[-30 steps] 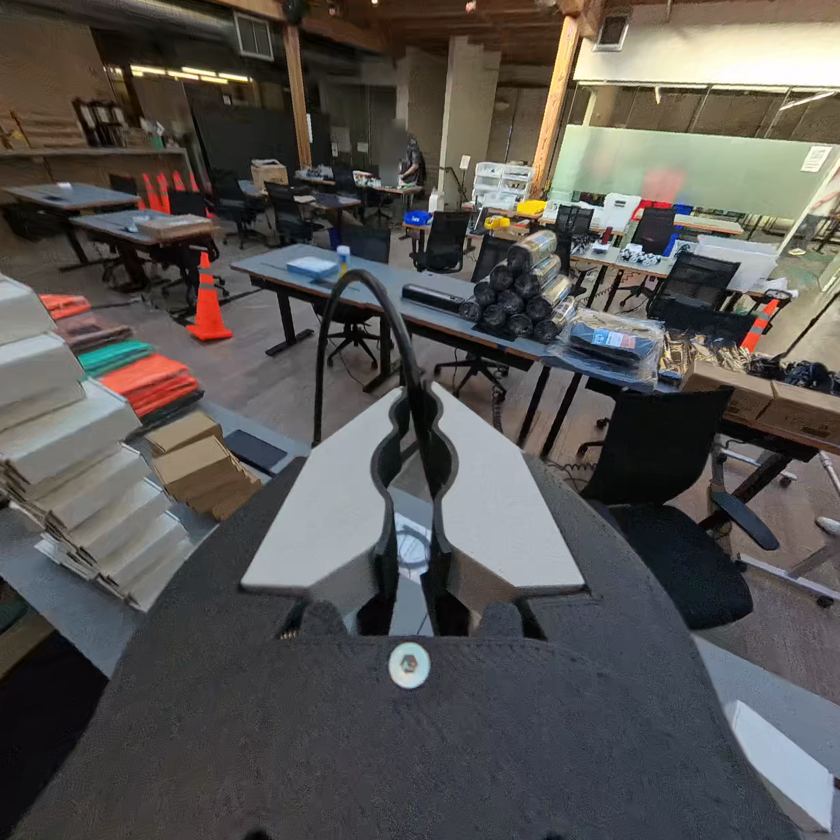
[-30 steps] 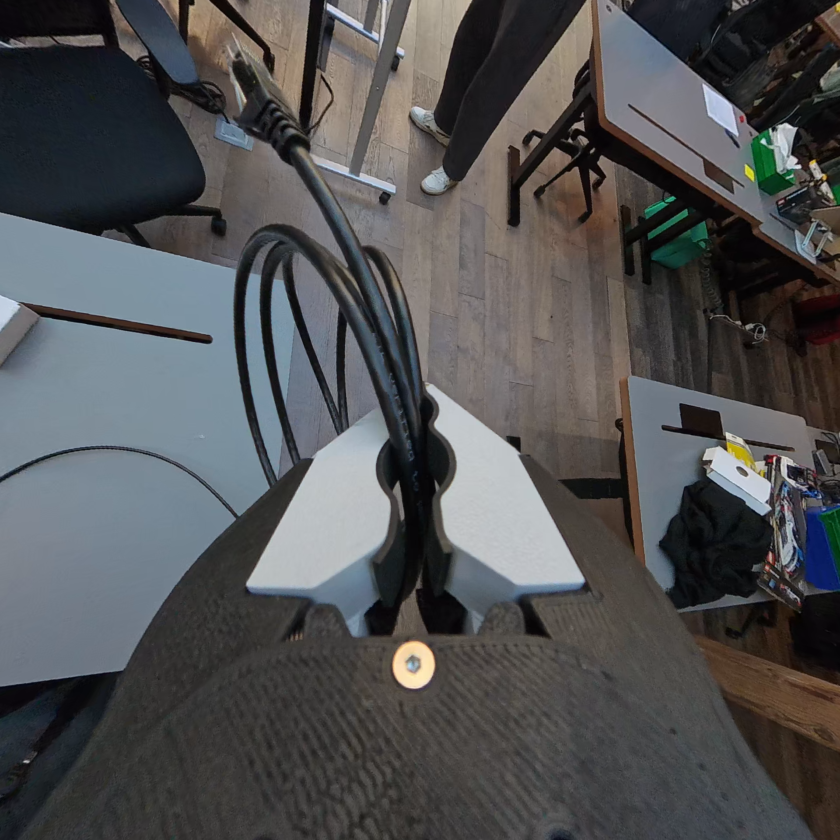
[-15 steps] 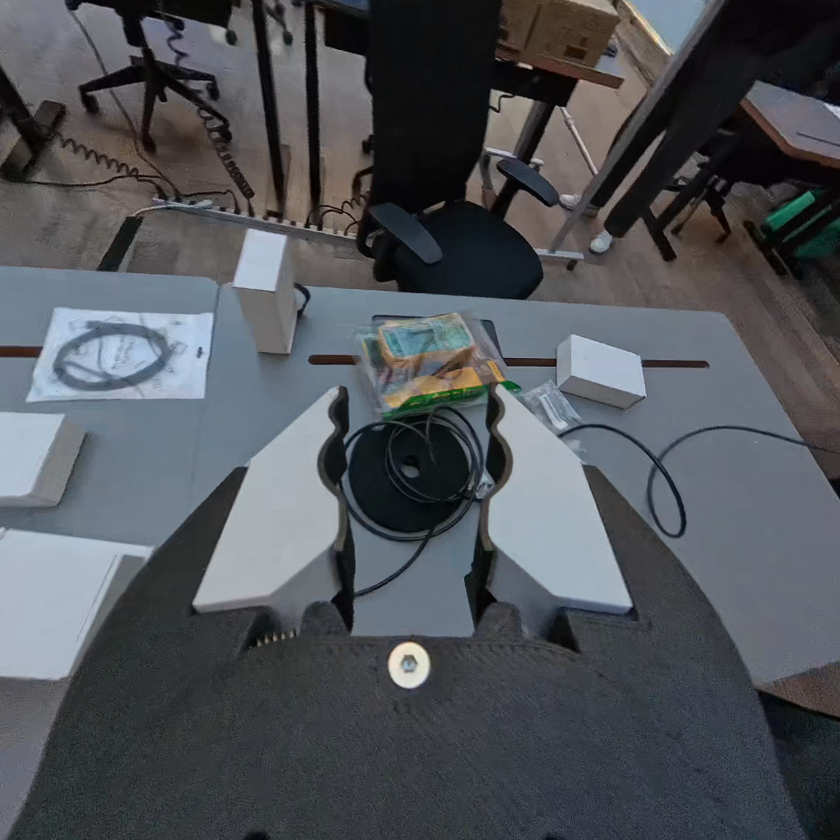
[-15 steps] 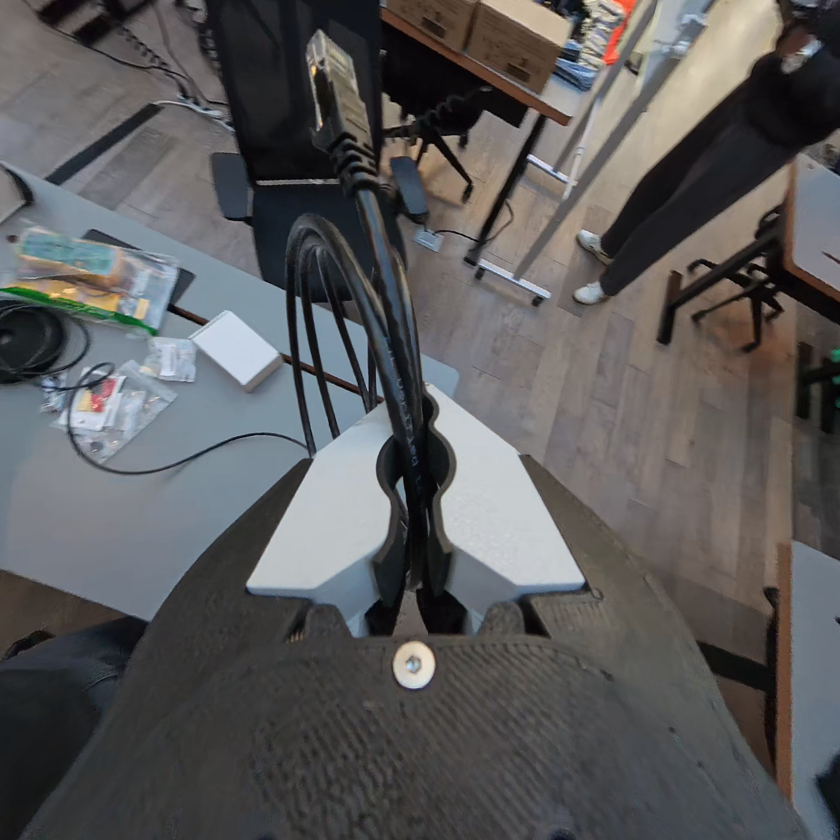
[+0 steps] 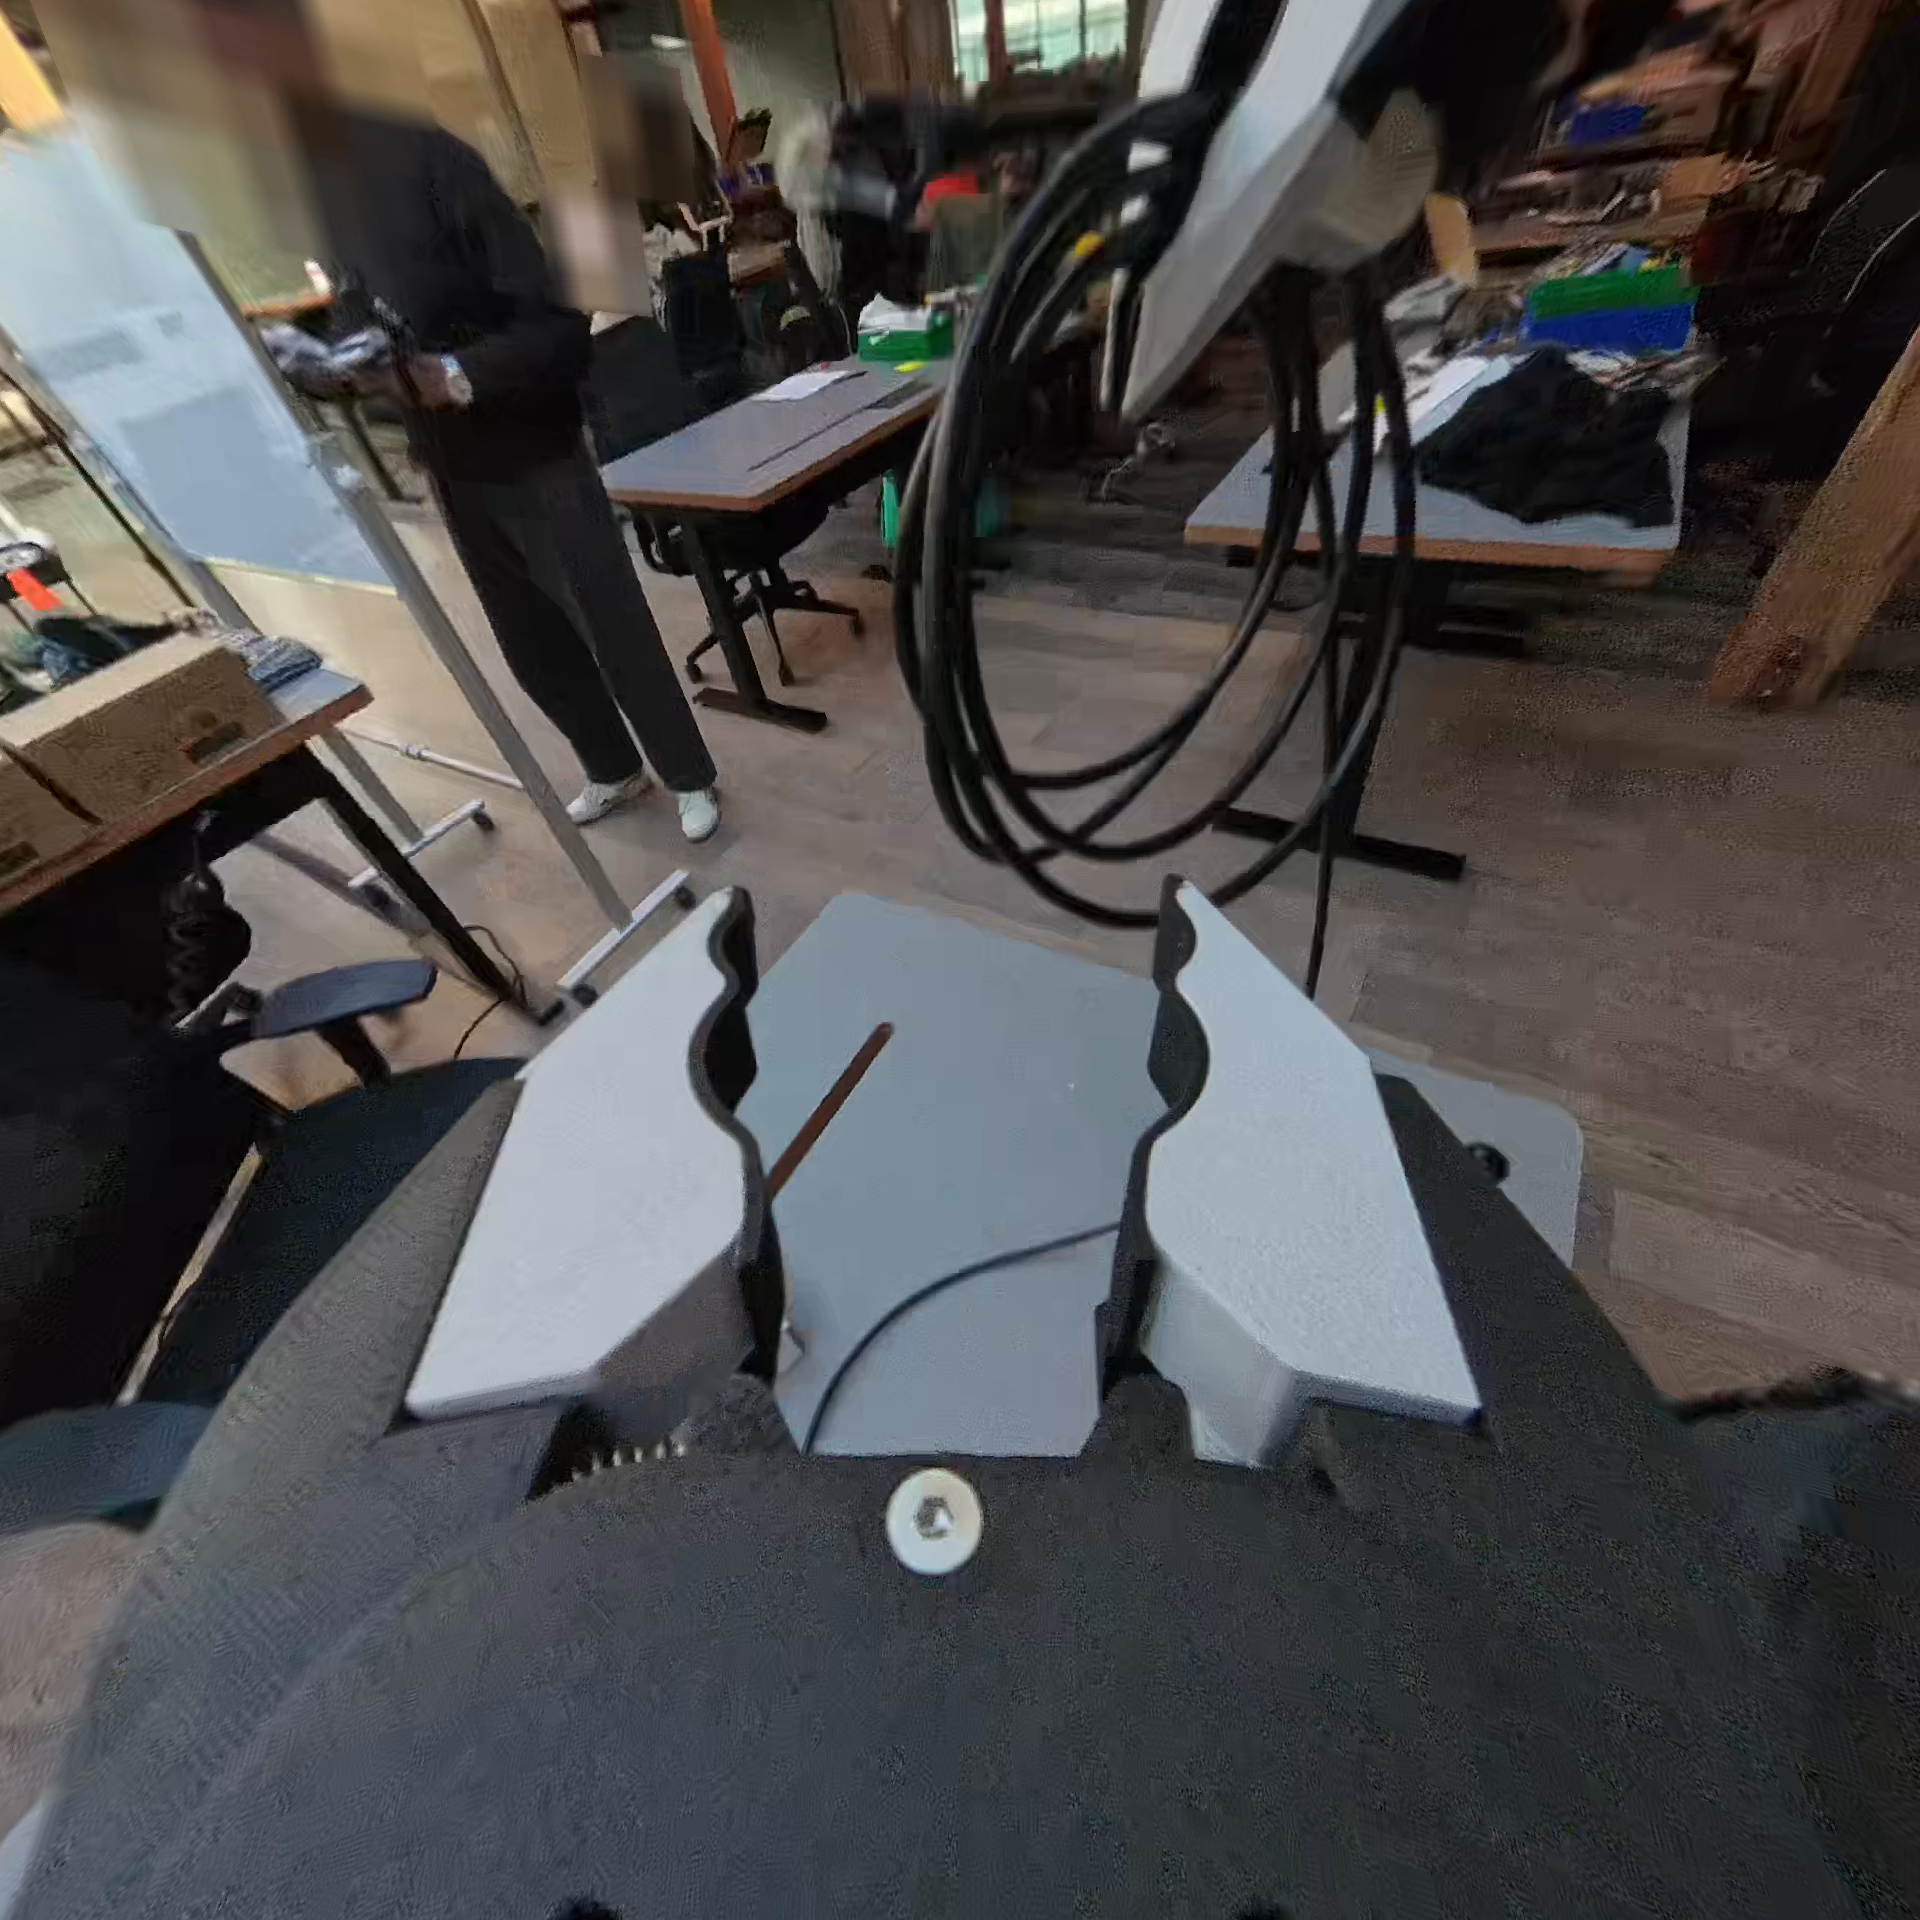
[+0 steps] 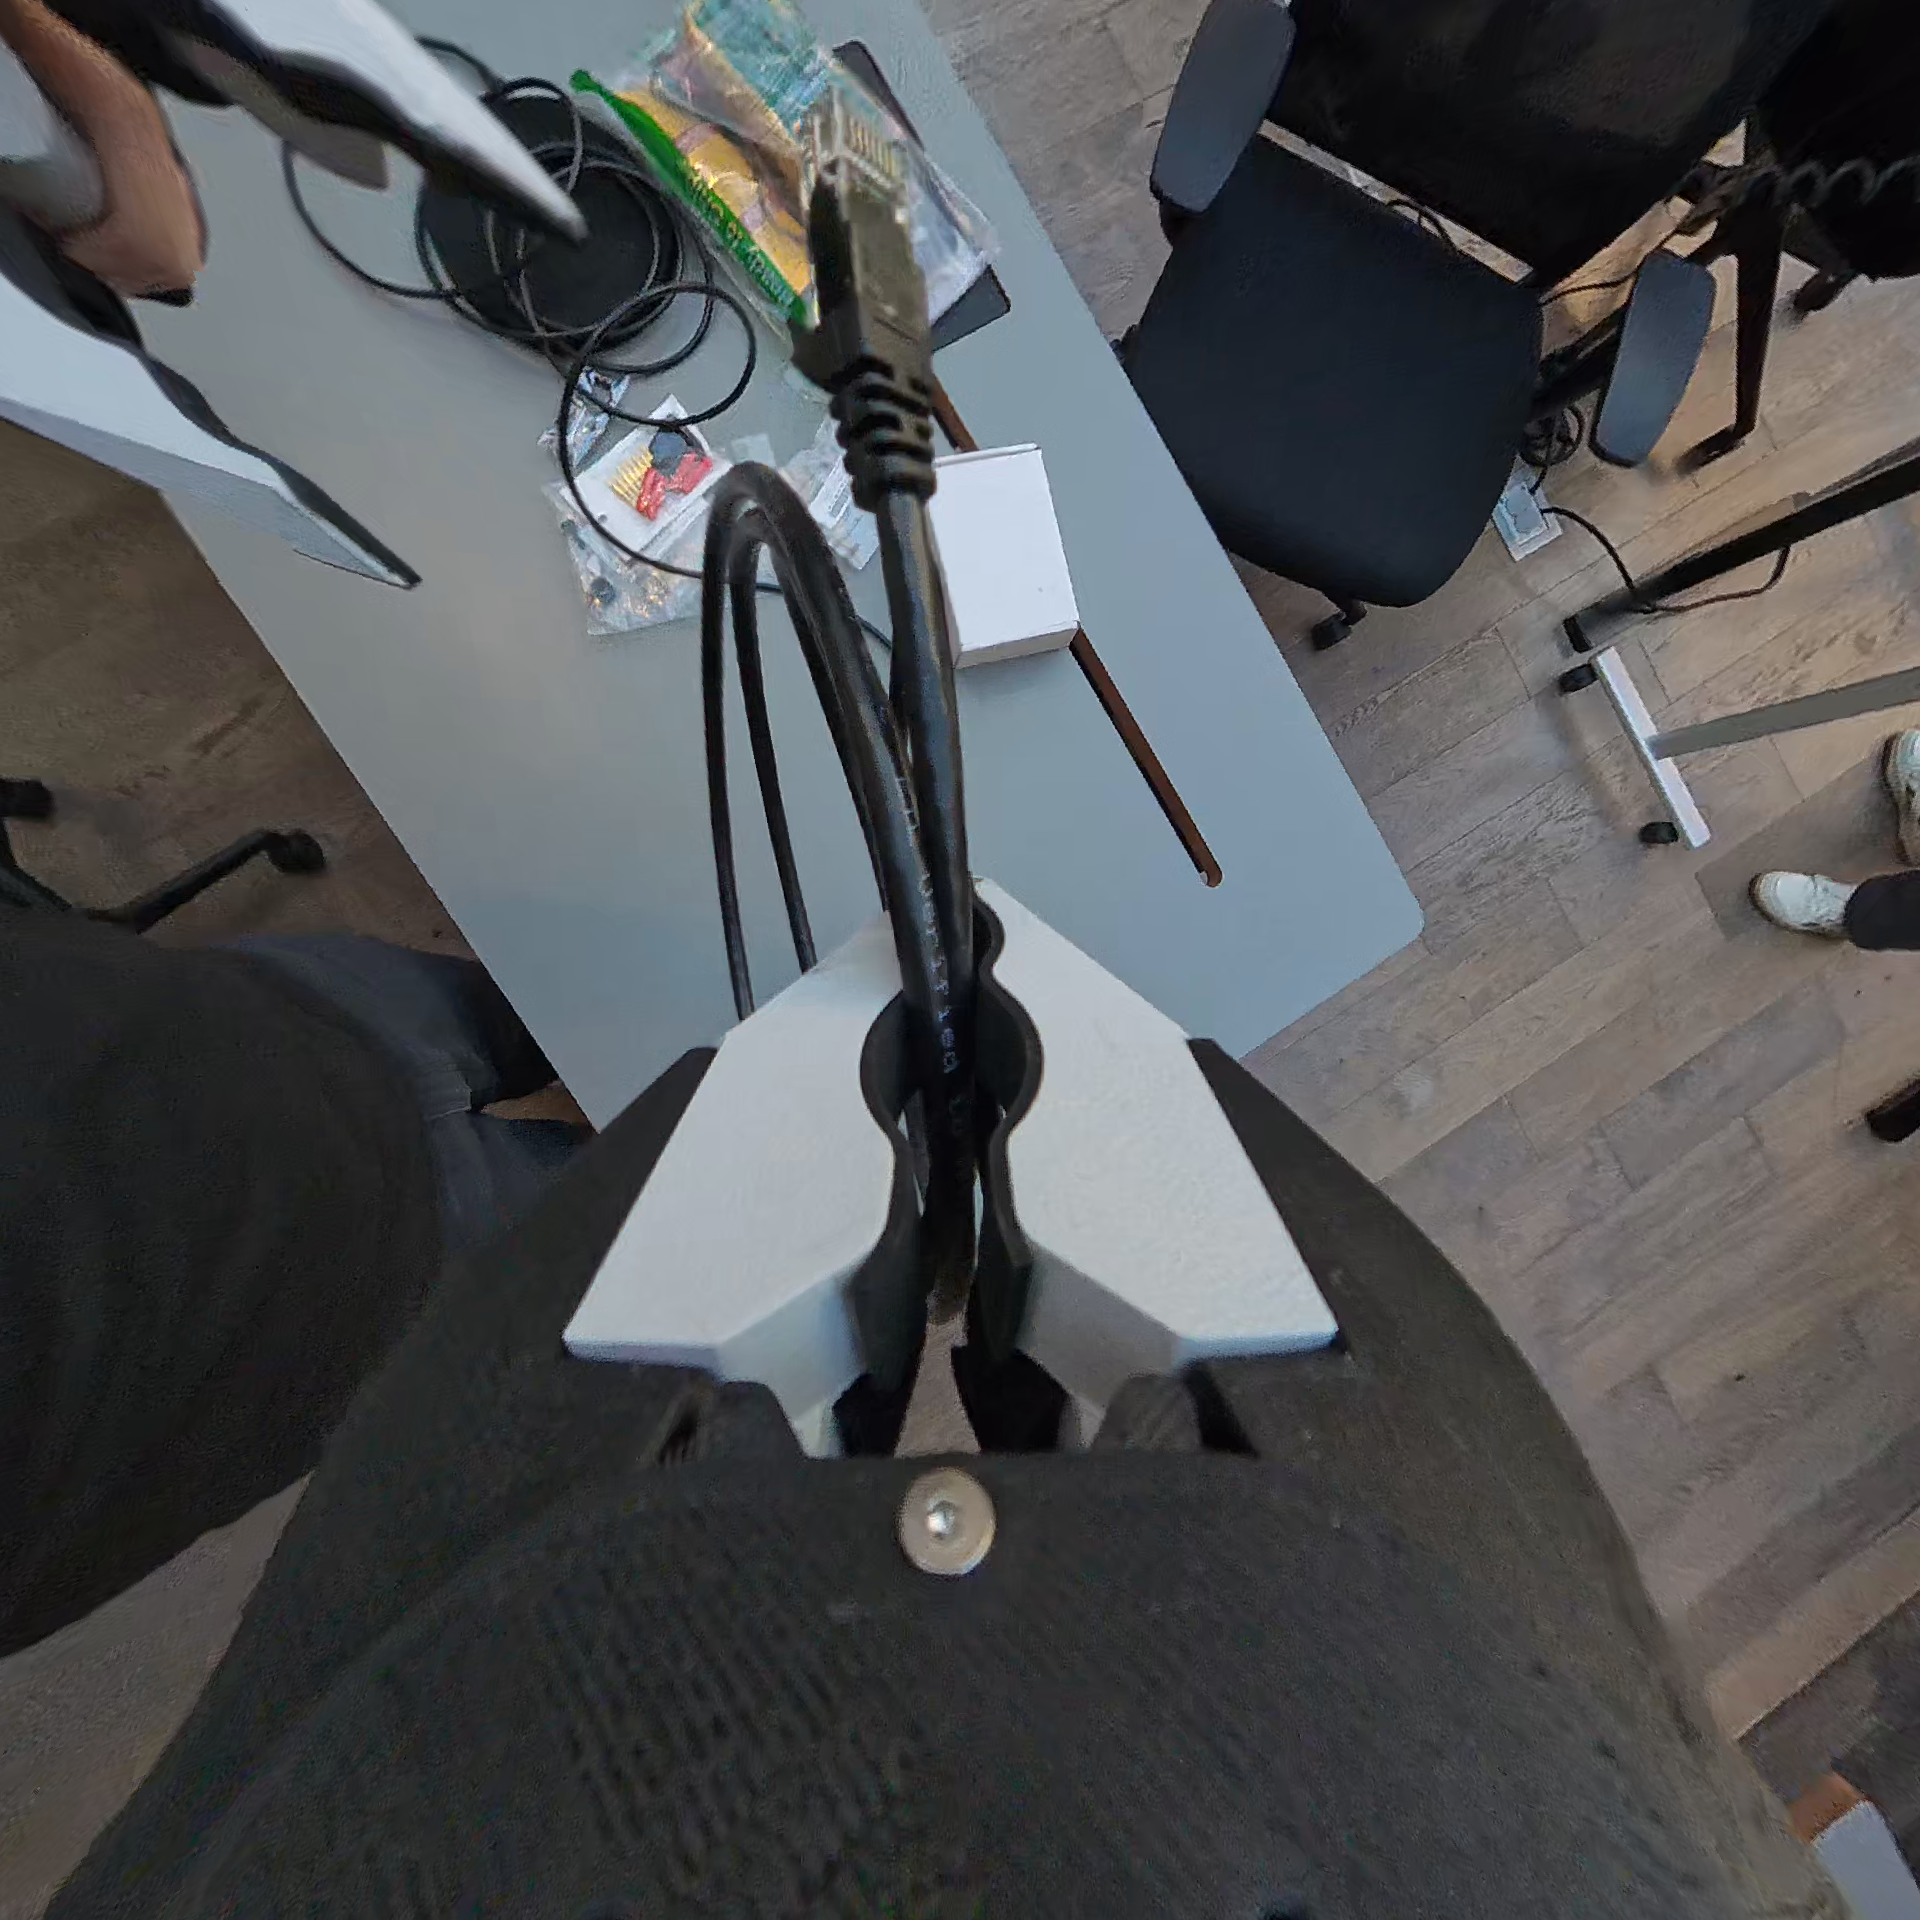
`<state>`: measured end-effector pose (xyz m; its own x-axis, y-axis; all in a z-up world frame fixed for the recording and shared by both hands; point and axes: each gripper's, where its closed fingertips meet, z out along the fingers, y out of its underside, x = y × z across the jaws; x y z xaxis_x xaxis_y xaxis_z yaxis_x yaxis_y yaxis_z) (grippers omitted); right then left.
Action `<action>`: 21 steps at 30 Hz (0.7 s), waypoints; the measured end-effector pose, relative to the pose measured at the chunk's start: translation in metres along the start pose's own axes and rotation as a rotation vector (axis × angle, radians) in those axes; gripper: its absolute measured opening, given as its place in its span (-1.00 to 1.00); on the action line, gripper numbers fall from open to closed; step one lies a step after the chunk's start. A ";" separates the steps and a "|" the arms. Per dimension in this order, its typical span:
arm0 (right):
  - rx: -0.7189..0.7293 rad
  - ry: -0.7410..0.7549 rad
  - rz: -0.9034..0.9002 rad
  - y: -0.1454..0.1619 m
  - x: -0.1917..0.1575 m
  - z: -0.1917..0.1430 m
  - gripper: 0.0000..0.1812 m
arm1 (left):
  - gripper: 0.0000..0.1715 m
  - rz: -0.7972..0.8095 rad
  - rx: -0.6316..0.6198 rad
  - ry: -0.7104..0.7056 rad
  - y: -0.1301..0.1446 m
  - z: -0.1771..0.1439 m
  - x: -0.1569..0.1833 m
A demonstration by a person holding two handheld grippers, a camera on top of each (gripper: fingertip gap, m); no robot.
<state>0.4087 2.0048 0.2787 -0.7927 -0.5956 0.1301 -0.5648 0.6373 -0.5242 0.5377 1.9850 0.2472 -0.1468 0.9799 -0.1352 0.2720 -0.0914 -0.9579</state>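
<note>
My right gripper (image 6: 975, 925) is shut on a coil of thick black cable (image 6: 920, 727), held above the grey table (image 6: 540, 748). The cable's plug (image 6: 862, 239) sticks out past the fingertips. In the left wrist view the right gripper (image 5: 1143, 364) is up at the top right, with the cable loops (image 5: 1039, 810) hanging from it. My left gripper (image 5: 951, 925) is open and empty, just below those loops and apart from them. Between its jaws I see the table corner (image 5: 987, 1039) and a thin black wire (image 5: 935, 1288). One of its fingers (image 6: 416, 125) shows in the right wrist view.
On the table lie a thin wire coil on a black disc (image 6: 582, 249), a yellow-green packet (image 6: 727, 156), small parts bags (image 6: 644, 499) and a white box (image 6: 997, 561). A black chair (image 6: 1330, 395) stands beyond. A person (image 5: 520, 416) stands on the wood floor. The grippers' ends are close to 15 centimetres from one another.
My left gripper let go of the cable and opened, then swung from looking down at the table up towards the hanging coil. My right gripper kept its hold and turned down towards the table.
</note>
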 end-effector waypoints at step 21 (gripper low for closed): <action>0.050 -0.399 -0.203 0.108 0.023 0.026 -1.00 | -0.86 0.915 -0.485 -0.289 -0.036 0.204 0.058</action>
<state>0.3357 2.0475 0.2027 -0.5108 -0.8544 -0.0953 -0.6803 0.4695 -0.5628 0.3255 2.0094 0.2218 0.1020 0.4899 -0.8658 0.7317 -0.6266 -0.2684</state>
